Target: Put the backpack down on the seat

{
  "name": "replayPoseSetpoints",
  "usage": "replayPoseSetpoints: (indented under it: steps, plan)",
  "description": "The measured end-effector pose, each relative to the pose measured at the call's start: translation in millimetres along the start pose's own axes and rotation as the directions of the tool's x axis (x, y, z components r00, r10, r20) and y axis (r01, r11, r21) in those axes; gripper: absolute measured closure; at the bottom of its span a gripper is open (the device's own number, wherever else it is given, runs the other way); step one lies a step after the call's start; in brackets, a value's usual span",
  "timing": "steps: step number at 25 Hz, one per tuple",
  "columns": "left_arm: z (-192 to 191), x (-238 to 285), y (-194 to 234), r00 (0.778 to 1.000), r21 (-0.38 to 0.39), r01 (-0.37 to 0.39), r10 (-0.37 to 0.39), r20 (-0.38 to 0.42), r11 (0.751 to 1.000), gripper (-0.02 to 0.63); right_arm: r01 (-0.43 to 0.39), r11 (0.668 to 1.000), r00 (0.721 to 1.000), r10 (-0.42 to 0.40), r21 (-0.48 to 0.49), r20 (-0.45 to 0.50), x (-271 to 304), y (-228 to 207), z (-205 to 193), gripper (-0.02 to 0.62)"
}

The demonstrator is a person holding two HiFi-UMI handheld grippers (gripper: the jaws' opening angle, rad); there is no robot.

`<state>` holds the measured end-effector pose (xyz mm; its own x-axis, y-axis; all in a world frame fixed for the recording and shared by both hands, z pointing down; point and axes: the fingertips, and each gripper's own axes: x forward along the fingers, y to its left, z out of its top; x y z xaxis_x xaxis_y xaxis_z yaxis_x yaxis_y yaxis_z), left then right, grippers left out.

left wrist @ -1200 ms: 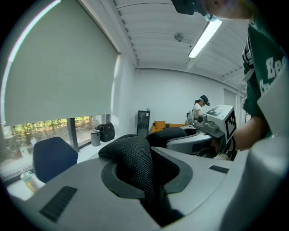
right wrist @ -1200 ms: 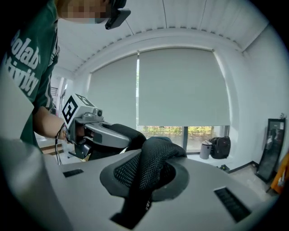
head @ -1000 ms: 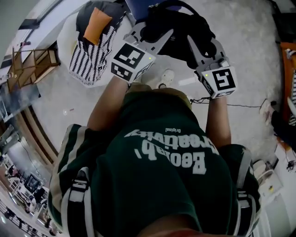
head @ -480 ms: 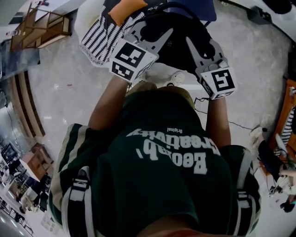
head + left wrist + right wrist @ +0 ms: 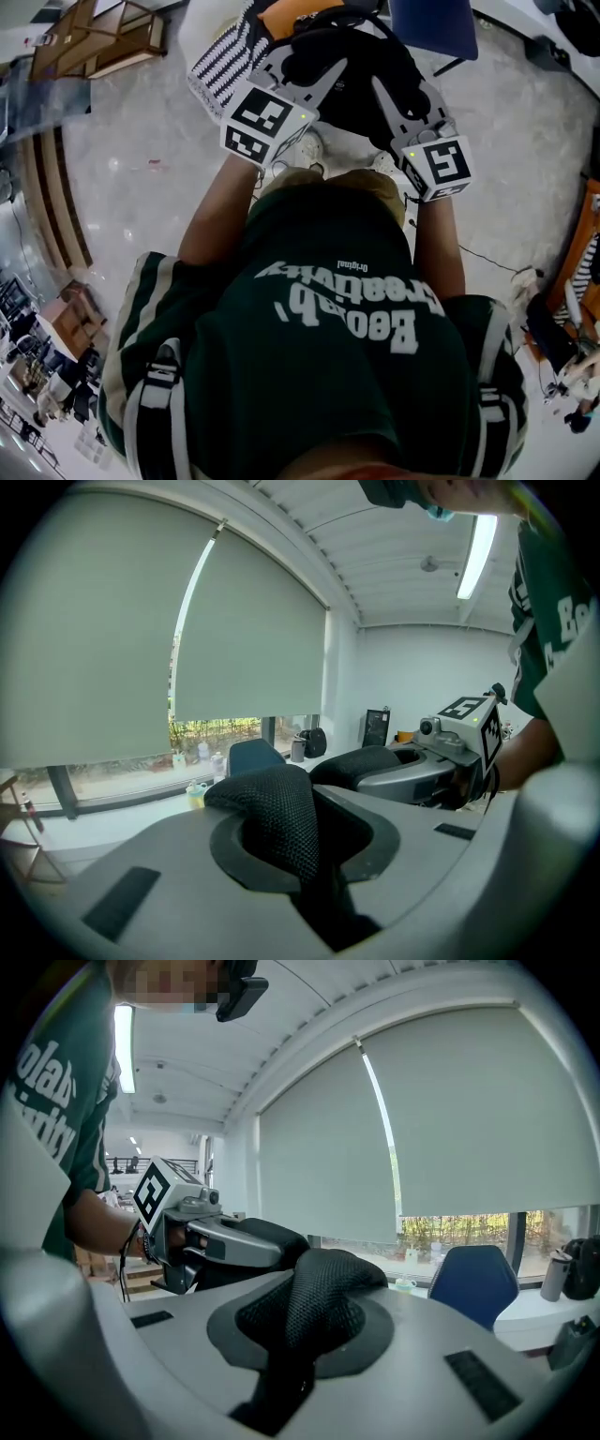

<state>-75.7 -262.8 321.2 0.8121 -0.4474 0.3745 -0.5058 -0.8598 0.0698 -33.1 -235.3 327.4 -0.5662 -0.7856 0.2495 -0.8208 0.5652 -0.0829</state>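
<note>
I hold the black backpack [image 5: 354, 75] in front of me, above the floor, with both grippers. My left gripper [image 5: 317, 67] is shut on a black mesh shoulder strap [image 5: 279, 817], which bulges up between its jaws. In the same way my right gripper [image 5: 392, 86] is shut on the other mesh strap [image 5: 319, 1299]. Each gripper view shows the other gripper close beside it: the right gripper [image 5: 417, 772] and the left gripper [image 5: 225, 1241]. A blue chair [image 5: 433, 23] stands just beyond the backpack, by the window.
A striped cloth with an orange cushion [image 5: 223, 58] lies on a white seat at the upper left. Wooden frames [image 5: 94, 42] stand further left. A cable [image 5: 492, 261] runs over the floor at the right. Bottles stand on the window sill [image 5: 202, 761].
The whole view has swung round: the striped cloth and the blue chair have slid to the right in the head view. Both grippers keep the same hold on the backpack.
</note>
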Motion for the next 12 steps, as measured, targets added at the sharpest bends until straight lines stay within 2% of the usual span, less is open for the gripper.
replayPoseSetpoints:
  steps: [7, 12]
  plan:
    - [-30.8, -56.8, 86.3, 0.997, -0.028, -0.075, 0.074, -0.005, 0.997, 0.529, -0.076, 0.997, 0.997, 0.076, 0.003, -0.015, 88.4, 57.1, 3.7, 0.525]
    - [-47.4, -59.6, 122.9, 0.991, -0.057, -0.133, 0.131, -0.035, 0.99, 0.529, -0.139, 0.99, 0.99, 0.139, 0.022, -0.031, 127.8, 60.7, -0.5, 0.525]
